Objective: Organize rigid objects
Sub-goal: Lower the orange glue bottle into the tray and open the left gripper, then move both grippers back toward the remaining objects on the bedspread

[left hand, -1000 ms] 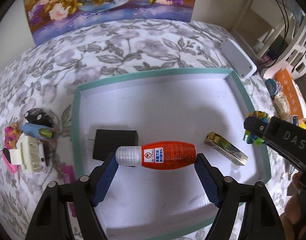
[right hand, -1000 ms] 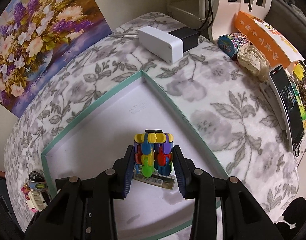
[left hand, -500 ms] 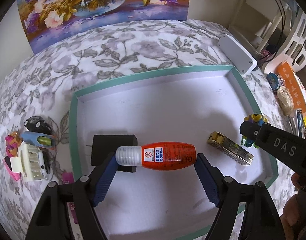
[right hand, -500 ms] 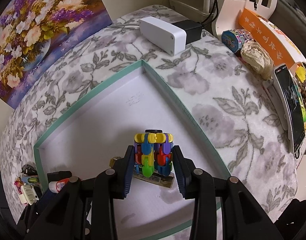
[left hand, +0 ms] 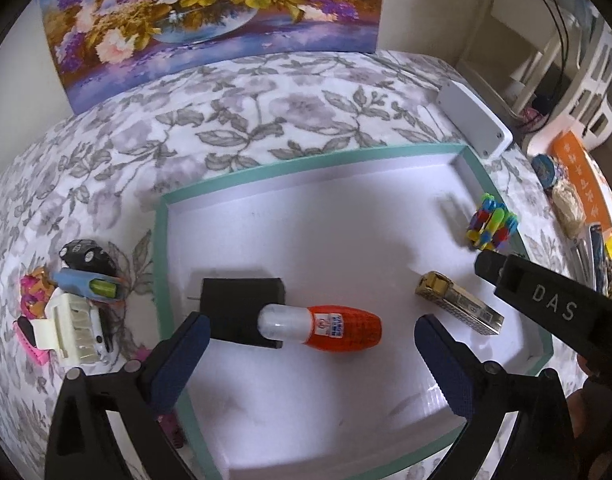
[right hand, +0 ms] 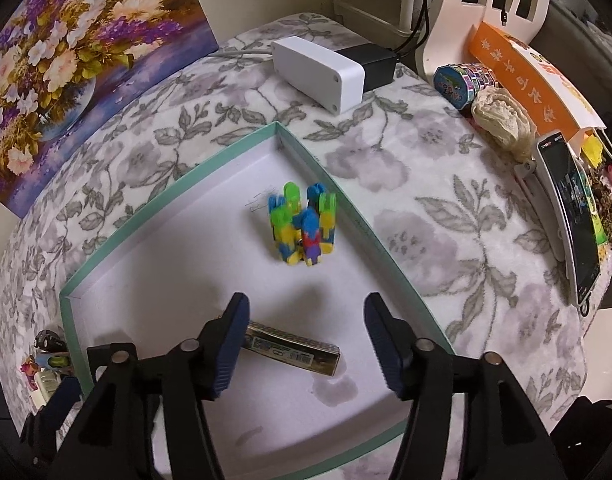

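A grey-and-white floral cloth [left hand: 241,112] covers the table, with a flower painting [left hand: 209,12] propped against the wall behind. On it sits a shallow white tray with a teal rim [left hand: 160,264]. Inside, an orange plastic bottle with a white cap [left hand: 326,326] lies on its side, long axis running left to right, cap pointing left and touching a black rectangular block [left hand: 241,304]. It lies between and just beyond the tips of the left gripper [left hand: 308,356], whose jaws are spread wide and clear of it. A multicoloured plastic block toy [right hand: 303,230] stands blurred near the tray's right wall, well ahead of the right gripper [right hand: 303,346], also released and empty. A gold rectangular lighter [right hand: 291,350] lies crosswise beside its left pad.
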`<action>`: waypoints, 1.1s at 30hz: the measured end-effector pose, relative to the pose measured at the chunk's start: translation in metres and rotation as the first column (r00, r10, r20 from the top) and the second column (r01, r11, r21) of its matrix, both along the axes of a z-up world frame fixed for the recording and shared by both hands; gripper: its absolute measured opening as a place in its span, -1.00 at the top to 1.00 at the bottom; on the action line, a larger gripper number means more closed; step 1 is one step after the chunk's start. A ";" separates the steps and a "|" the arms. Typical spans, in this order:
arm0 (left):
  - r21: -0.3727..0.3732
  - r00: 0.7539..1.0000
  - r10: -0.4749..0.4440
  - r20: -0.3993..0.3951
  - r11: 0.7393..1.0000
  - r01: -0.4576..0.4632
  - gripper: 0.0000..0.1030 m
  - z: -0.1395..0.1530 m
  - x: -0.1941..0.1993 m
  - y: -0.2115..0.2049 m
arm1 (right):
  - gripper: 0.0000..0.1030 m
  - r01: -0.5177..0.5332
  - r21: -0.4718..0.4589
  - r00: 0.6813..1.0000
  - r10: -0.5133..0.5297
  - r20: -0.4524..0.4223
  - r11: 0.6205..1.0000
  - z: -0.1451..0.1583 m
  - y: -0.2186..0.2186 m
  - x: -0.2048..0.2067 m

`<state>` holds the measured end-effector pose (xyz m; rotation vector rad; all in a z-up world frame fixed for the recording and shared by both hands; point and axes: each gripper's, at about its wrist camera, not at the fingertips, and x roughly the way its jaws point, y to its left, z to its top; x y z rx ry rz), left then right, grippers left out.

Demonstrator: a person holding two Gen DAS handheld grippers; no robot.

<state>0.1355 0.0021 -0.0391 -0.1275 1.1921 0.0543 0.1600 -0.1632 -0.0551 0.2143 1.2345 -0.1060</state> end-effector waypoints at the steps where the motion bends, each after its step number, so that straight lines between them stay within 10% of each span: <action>1: 0.000 1.000 0.008 0.002 1.000 -0.008 -1.00 0.001 -0.001 0.003 | -0.52 0.000 0.000 1.000 0.000 0.003 1.000 0.000 0.000 0.000; 33: -0.054 0.904 0.415 0.099 0.910 -0.412 -1.00 0.058 -0.058 0.163 | -0.57 -0.157 -0.068 0.984 0.162 0.070 0.985 0.053 0.072 -0.039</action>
